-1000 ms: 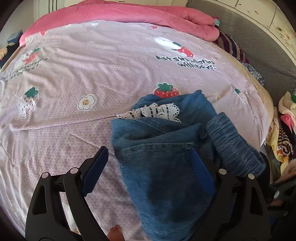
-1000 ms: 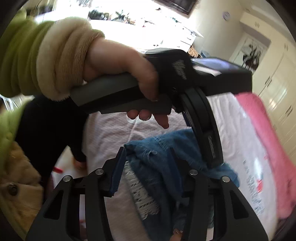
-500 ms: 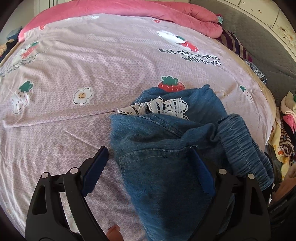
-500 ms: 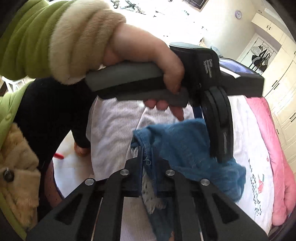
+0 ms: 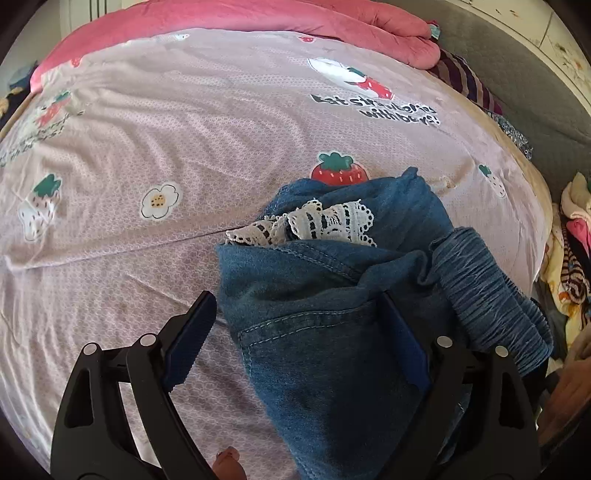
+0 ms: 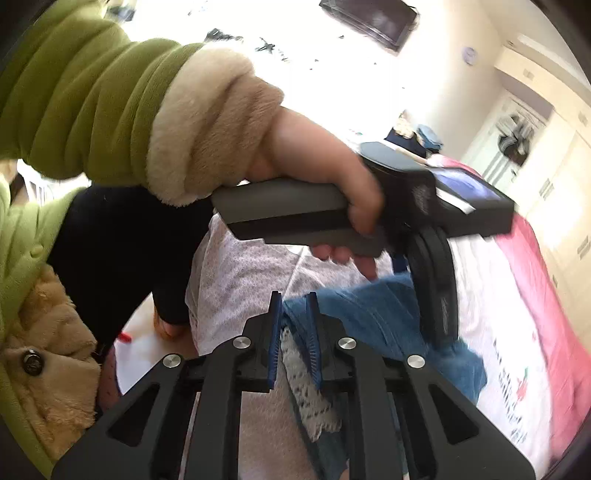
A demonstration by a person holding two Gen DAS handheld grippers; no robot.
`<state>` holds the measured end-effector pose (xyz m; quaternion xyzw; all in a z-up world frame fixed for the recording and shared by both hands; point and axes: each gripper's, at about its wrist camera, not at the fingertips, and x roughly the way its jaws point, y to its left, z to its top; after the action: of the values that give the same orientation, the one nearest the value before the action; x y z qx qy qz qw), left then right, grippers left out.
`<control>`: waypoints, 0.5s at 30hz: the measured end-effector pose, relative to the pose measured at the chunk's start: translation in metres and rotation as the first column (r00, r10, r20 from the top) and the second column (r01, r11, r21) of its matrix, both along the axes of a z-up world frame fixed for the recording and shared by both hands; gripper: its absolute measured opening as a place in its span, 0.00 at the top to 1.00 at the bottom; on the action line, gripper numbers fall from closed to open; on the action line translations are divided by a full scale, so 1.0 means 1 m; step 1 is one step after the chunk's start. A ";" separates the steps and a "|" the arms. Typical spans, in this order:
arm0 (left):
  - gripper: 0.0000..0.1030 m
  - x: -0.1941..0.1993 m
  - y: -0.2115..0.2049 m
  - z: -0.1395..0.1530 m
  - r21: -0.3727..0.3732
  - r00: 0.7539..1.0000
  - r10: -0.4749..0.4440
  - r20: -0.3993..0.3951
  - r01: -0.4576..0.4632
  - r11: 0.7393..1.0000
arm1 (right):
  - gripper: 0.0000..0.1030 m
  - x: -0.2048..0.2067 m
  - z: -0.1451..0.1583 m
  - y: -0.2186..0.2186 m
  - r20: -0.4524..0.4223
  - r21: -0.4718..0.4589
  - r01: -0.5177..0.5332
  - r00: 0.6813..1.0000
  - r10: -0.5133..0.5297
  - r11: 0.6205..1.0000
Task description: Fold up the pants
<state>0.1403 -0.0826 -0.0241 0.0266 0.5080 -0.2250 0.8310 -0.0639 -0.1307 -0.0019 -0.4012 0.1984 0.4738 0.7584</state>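
Blue denim pants [image 5: 325, 280] lie crumpled on the strawberry-print bedsheet [image 5: 184, 129], with white lace trim [image 5: 325, 221] on top and a ribbed elastic waistband [image 5: 487, 295] at the right. My left gripper [image 5: 295, 299] stands wide open just above them, one finger over the sheet and the other over the denim. In the right wrist view my right gripper [image 6: 293, 297] pinches a folded edge of the pants [image 6: 369, 317]. Its jaws are opening slightly, with the denim and lace still between the pads. A hand [image 6: 332, 177] holds the left gripper's fingers [image 6: 436, 288] over the same heap.
A pink quilt [image 5: 258, 18] is bunched along the far side of the bed. Striped cloth [image 5: 465, 81] and a pile of clothes [image 5: 569, 240] sit off the right edge. A green, fleece-cuffed sleeve [image 6: 92, 92] fills the upper left of the right wrist view.
The right gripper went from open around the denim edge to pinched on it, then eased slightly wider. The left gripper stayed open in nearly the same place.
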 end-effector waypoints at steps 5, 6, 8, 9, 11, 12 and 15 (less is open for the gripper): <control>0.21 0.002 0.000 -0.003 -0.014 1.000 -0.003 -0.005 0.003 1.000 | 0.87 0.007 -0.021 0.022 0.056 -0.127 -0.017 0.998 0.025 0.992; 0.21 0.002 0.001 -0.004 -0.016 1.000 -0.003 -0.004 0.003 1.000 | 0.87 0.008 -0.025 0.026 0.067 -0.149 -0.020 0.997 0.030 0.989; 0.21 0.003 0.001 -0.005 -0.019 1.000 -0.004 -0.003 0.004 1.000 | 0.87 0.011 -0.032 0.030 0.060 -0.175 -0.021 0.998 0.032 0.984; 0.21 0.003 0.000 -0.005 -0.020 1.000 -0.005 -0.003 0.004 1.000 | 0.88 0.011 -0.035 0.031 0.053 -0.187 -0.025 0.998 0.036 0.982; 0.21 0.004 0.000 -0.006 -0.021 1.000 -0.005 0.000 0.005 1.000 | 0.91 0.010 -0.038 0.027 0.030 -0.197 -0.041 0.998 0.048 0.980; 0.21 0.004 -0.001 -0.006 -0.023 1.000 -0.005 0.002 0.005 1.000 | 0.93 0.008 -0.039 0.025 0.017 -0.194 -0.048 0.998 0.052 0.980; 0.21 0.004 -0.001 -0.007 -0.026 1.000 -0.002 0.006 0.002 1.000 | 0.96 0.003 -0.037 0.015 -0.029 -0.167 -0.051 0.998 0.047 0.985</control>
<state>0.1442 -0.0833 -0.0307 0.0171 0.5024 -0.2323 0.8326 -0.0612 -0.1159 -0.0393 -0.4624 0.2368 0.4790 0.7076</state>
